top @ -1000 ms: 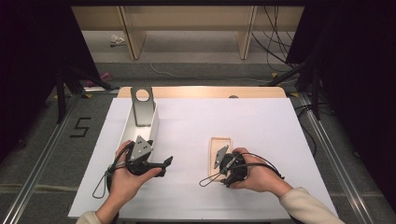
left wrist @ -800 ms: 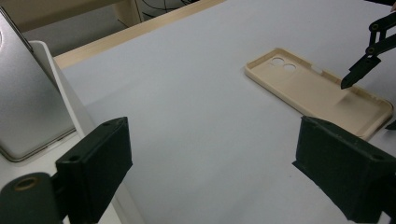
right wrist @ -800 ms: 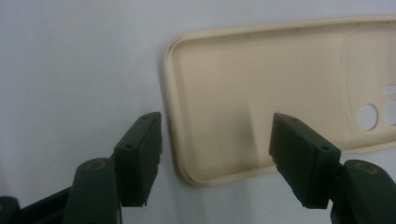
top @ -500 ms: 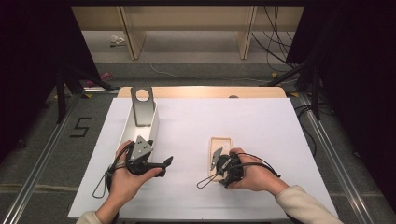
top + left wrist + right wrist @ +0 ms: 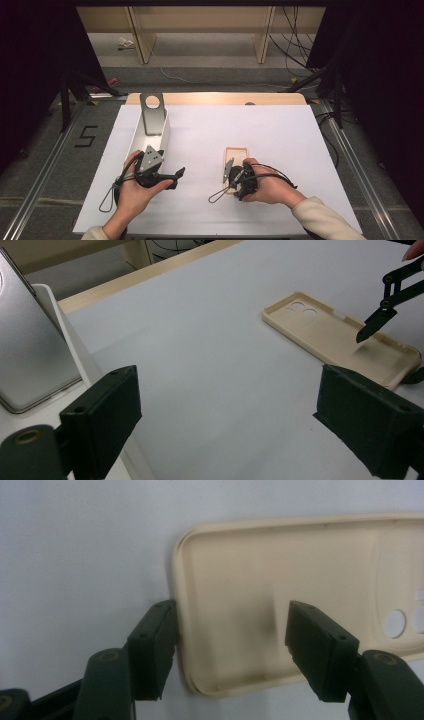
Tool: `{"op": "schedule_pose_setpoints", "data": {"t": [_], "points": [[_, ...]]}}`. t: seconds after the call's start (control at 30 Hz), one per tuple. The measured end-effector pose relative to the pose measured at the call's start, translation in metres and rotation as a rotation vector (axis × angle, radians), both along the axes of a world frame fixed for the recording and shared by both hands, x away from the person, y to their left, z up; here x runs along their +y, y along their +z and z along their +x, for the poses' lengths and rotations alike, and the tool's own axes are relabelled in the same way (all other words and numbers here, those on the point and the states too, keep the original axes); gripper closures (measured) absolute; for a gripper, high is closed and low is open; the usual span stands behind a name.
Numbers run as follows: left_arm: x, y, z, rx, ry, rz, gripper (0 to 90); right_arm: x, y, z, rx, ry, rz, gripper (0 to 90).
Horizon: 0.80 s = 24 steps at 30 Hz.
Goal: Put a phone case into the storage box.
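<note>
A beige phone case point(image 5: 236, 153) lies inner side up on the white table cover, right of the middle. My right gripper point(image 5: 231, 176) hangs over its near end, open. In the right gripper view the jaws point(image 5: 235, 650) straddle the case's point(image 5: 300, 570) long edge near a corner: one jaw touches the rim from outside, the other hovers over the inside. My left gripper point(image 5: 175, 176) is open and holds nothing, a hand's width left of the case. In the left gripper view the wide-apart jaws point(image 5: 235, 425) frame bare cover, with the case point(image 5: 340, 335) ahead on the right.
A long white tray point(image 5: 167, 136) stands at the left with a silver phone-like slab point(image 5: 152, 114) leaning in it, right beside my left gripper; it also appears at the left of the left gripper view point(image 5: 30, 355). The table's wooden far edge point(image 5: 215, 98) lies beyond.
My right gripper has slid a little to the left over the case's near end. The left gripper and the case have stayed in place.
</note>
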<state>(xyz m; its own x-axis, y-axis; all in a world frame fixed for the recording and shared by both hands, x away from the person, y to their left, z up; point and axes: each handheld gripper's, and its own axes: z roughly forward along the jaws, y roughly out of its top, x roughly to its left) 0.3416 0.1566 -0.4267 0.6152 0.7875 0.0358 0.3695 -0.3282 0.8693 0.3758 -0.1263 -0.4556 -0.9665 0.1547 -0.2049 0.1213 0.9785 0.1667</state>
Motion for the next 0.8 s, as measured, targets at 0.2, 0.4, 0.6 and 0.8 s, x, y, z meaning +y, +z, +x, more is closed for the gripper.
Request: {"op": "schedule_pose_setpoints", "data": {"t": [0.2,0.4,0.6,0.8], "points": [[-0.0001,0.0000,0.0000,0.000,-0.001,0.001,10.1,0.0014,0.0001,0.0004,0.002,0.009,-0.006,38.9],[-0.0001,0.0000,0.0002,0.000,-0.001,-0.001,10.1,0.0026,-0.0002,0.0002,0.003,0.015,-0.010,39.7],[-0.0007,-0.0003,-0.0002,0.000,-0.002,-0.002,10.2,0.0047,0.0007,-0.0020,0.016,0.033,-0.031,46.5],[-0.0008,-0.0004,-0.0002,0.002,-0.003,-0.003,10.4,0.0063,0.0004,-0.0028,0.022,0.049,-0.032,50.6]]}}
